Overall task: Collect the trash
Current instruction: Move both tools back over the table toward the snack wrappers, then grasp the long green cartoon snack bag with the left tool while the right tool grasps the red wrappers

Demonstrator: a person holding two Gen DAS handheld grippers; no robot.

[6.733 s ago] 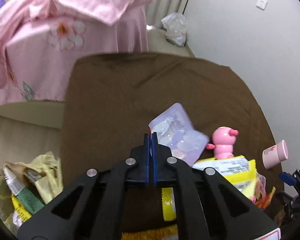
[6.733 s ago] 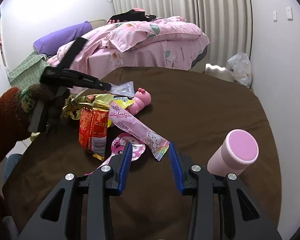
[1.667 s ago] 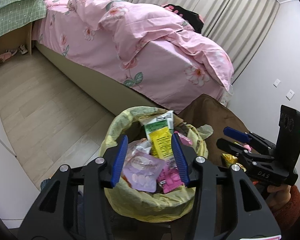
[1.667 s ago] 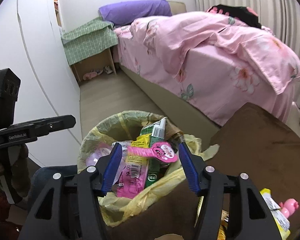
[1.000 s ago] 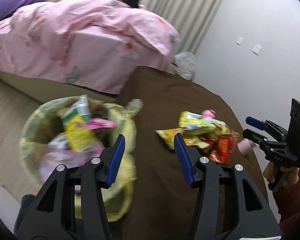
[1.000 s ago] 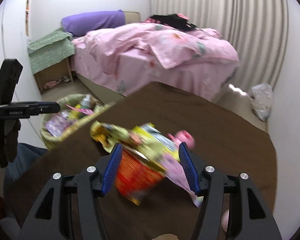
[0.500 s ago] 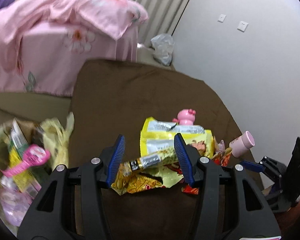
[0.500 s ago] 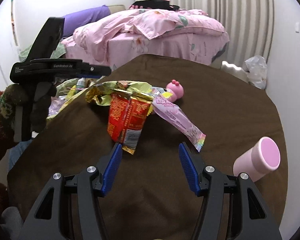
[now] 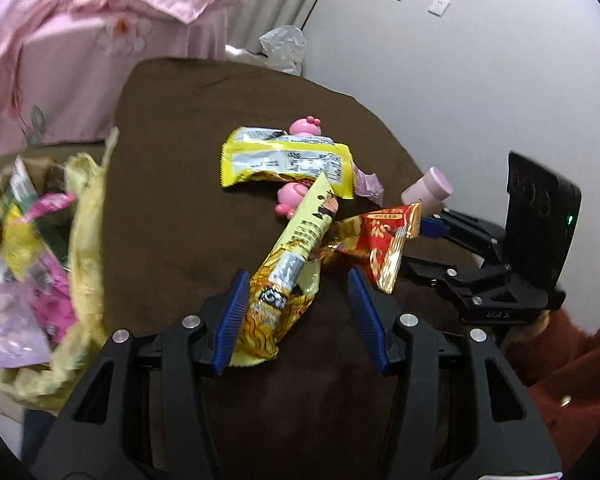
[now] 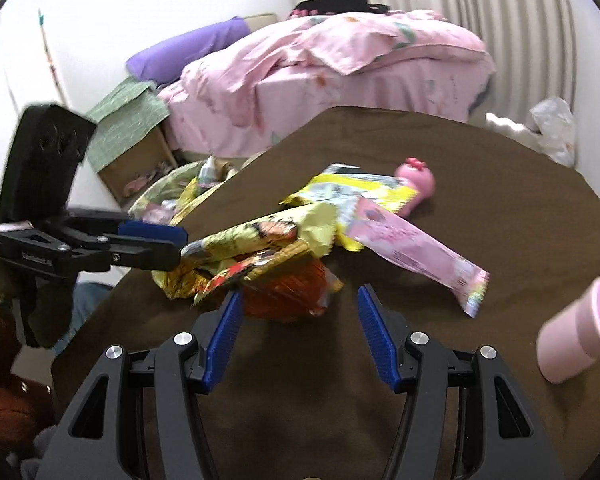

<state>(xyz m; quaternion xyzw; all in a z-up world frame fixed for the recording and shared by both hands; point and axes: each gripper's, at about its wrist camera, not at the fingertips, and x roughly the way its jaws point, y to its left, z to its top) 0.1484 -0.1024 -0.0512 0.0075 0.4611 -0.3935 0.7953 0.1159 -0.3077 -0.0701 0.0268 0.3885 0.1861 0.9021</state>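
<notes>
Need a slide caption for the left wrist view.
Open left gripper reaches a yellow snack wrapper on the brown table, trash bag alongside.

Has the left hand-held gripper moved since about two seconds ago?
Yes. The left hand-held gripper hung over the trash bag then; now it is over the brown table, straddling the long yellow wrapper.

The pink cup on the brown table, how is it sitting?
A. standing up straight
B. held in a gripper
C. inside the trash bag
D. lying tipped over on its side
D: the pink cup lies on its side on the brown table, untouched by either gripper.
</notes>
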